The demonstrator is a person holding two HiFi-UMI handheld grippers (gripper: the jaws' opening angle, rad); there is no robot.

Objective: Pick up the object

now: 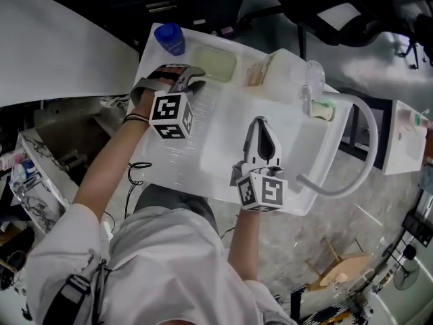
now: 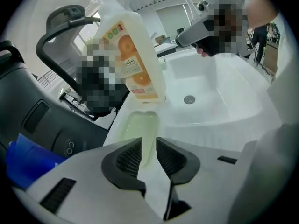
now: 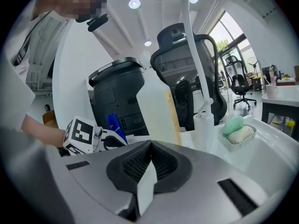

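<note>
Jaws parted and empty, the left hand-held gripper (image 2: 148, 154) faces the upright translucent orange-labelled plastic bottle (image 2: 133, 55) at the white worktop's (image 2: 210, 133) far edge, likely lining up a grasp, while the right hand-held gripper (image 3: 148, 161) hovers clenched, empty.

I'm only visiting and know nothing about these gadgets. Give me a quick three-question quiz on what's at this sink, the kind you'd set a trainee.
1. True or false: the right claw is closed with nothing in it.
2. Multiple choice: the fruit pictured on the big bottle is A) an orange, B) a strawberry, C) a banana.
3. Fill in: the small dish holds a cream soap and a ____ one.

Key: 1 true; 2 A; 3 green.
</note>
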